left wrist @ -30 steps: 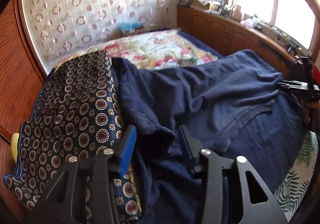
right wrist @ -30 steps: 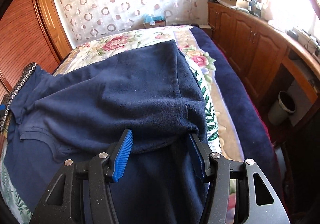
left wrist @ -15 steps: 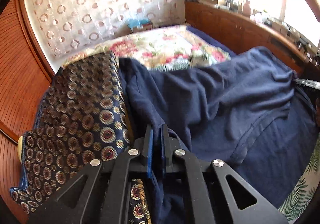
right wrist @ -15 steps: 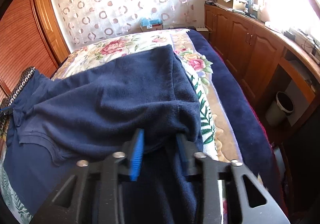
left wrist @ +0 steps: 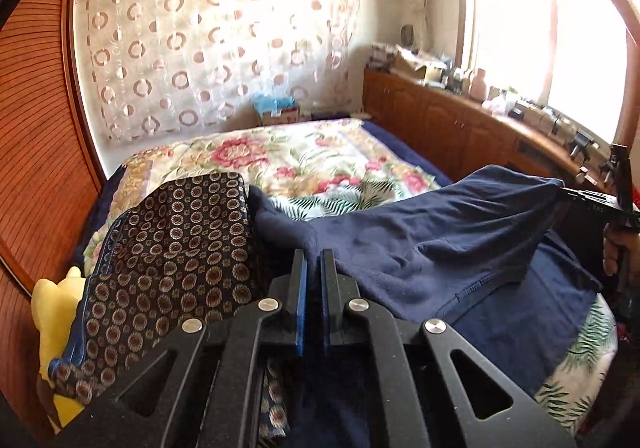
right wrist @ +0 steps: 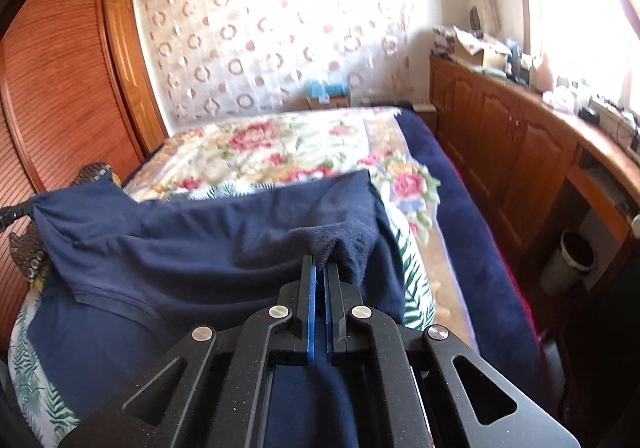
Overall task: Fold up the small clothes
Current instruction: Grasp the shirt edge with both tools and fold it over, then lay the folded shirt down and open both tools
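Left tool is clenched on the near left corner of the navy garment; right tool is clenched on its near right corner. The garment hangs lifted between them above the floral bed. A patterned cloth lies just left.

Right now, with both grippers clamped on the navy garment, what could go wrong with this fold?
1. The right gripper pinches only a small bunch of the navy garment; it may slip out.
2. The left gripper holds right beside the patterned cloth and could drag it along.
3. The garment's middle sags wrinkled, so the fold may land creased.
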The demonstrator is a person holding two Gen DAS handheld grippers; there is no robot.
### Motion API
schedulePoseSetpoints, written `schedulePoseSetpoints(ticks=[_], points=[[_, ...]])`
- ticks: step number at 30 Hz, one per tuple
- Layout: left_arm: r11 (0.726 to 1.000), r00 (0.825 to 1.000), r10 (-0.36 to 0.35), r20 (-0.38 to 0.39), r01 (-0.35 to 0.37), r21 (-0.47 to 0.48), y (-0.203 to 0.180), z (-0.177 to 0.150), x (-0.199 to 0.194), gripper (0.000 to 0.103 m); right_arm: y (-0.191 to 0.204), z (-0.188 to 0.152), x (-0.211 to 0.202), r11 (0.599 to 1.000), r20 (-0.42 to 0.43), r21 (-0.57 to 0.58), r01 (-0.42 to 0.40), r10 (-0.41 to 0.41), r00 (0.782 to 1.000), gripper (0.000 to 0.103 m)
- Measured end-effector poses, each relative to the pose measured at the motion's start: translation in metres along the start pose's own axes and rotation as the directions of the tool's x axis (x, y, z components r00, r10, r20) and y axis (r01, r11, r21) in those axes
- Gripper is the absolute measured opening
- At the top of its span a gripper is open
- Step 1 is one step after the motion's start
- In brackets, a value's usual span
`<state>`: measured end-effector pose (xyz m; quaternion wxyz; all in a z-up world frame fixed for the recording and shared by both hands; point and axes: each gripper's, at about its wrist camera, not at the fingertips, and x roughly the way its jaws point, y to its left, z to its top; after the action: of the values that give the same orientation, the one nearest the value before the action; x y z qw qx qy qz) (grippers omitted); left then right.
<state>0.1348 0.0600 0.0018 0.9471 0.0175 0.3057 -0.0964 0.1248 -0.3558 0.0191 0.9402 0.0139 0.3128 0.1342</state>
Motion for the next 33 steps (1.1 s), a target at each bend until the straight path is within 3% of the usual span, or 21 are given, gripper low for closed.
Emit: schedulePoseSetpoints(ticks=[4, 10, 18, 27, 29, 31, 33], points=[[0.999, 0.999, -0.032, 0.032, 0.033, -0.024, -0.001, -0.014, -0.027, 0.006, -0.001, -0.003, -0.035, 1.0, 0.053, -0.016, -0.013, 0.014, 0.999, 0.003], [0.998, 0.998, -0.05, 0.028, 0.051, -0.042, -0.002, -0.045, -0.054, 0.006, -0.005, -0.033, -0.073, 0.999, 0.071, -0.03, -0.033, 0.035, 0.997, 0.003], [0.995, 0.998, -0.036, -0.058, 0.031, -0.096, 0.002, -0.099, -0.056, 0.006, -0.012, -0.087, -0.097, 0.999, -0.014, -0.023, -0.039, 0.038, 0.999, 0.003], [0.994, 0.991, -0.006, -0.134, -0.009, -0.113, 0.002, -0.125, -0.036, 0.007, -0.028, -0.126, -0.064, 0.999, -0.131, 0.033, 0.003, 0.001, 0.991, 0.003], [0.994, 0.991, 0.0, -0.137, -0.015, -0.11, -0.001, -0.123, -0.035, 0.016, -0.026, -0.119, -0.063, 1.0, -0.134, 0.025, 0.007, -0.004, 0.991, 0.003], [0.995, 0.992, 0.014, -0.123, -0.027, -0.099, -0.003, -0.124, -0.039, 0.041, -0.023, -0.113, -0.069, 1.0, -0.125, 0.011, 0.019, -0.018, 0.992, 0.011], [0.995, 0.994, 0.006, -0.111, -0.018, -0.1, -0.001, -0.125, -0.041, 0.051, -0.018, -0.11, -0.081, 0.999, -0.107, -0.003, 0.034, -0.034, 0.994, 0.023]])
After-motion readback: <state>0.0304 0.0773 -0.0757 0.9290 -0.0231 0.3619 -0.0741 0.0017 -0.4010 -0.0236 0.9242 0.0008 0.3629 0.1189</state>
